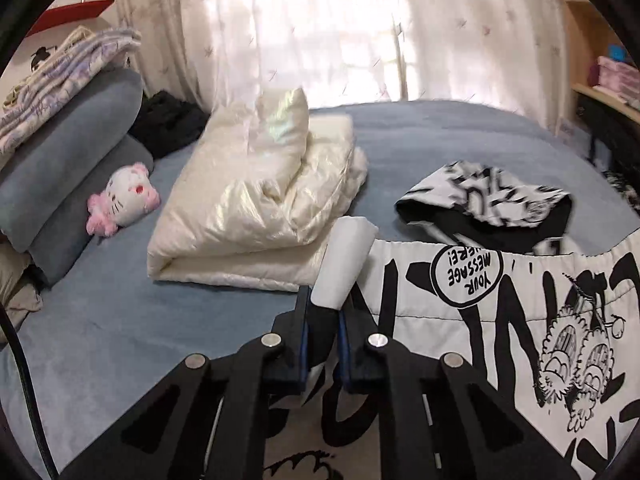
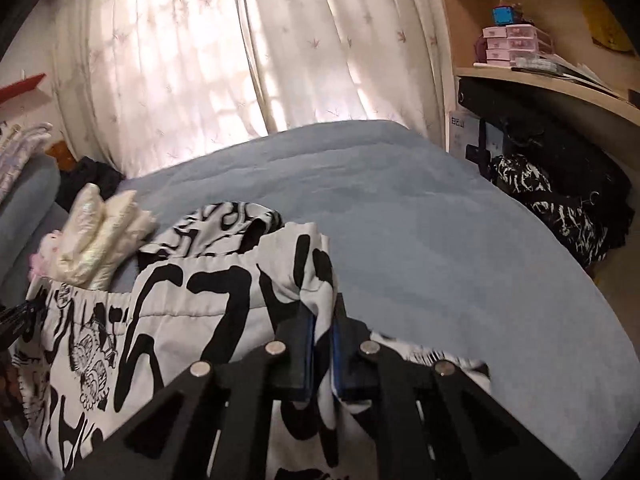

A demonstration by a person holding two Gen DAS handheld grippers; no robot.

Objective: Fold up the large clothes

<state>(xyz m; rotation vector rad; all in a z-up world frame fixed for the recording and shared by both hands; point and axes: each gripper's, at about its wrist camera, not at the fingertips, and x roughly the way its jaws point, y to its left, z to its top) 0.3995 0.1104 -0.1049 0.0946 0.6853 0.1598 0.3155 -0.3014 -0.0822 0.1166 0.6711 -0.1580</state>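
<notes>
The printed jacket [image 1: 520, 320] hangs stretched between both grippers above the blue bed [image 1: 420, 140], its hood [image 1: 488, 200] resting on the bedding beyond. The left gripper [image 1: 324, 316] has its fingers clamped on one white corner; the right gripper [image 2: 322, 332] has its fingers closed on a bunched fold at the opposite corner. The cloth could slip, since each grip takes only a thin edge, and the fold could land crooked or drag onto the cream folded coat [image 1: 256, 208] just beside. Both grippers point forward, roughly level, well apart.
</notes>
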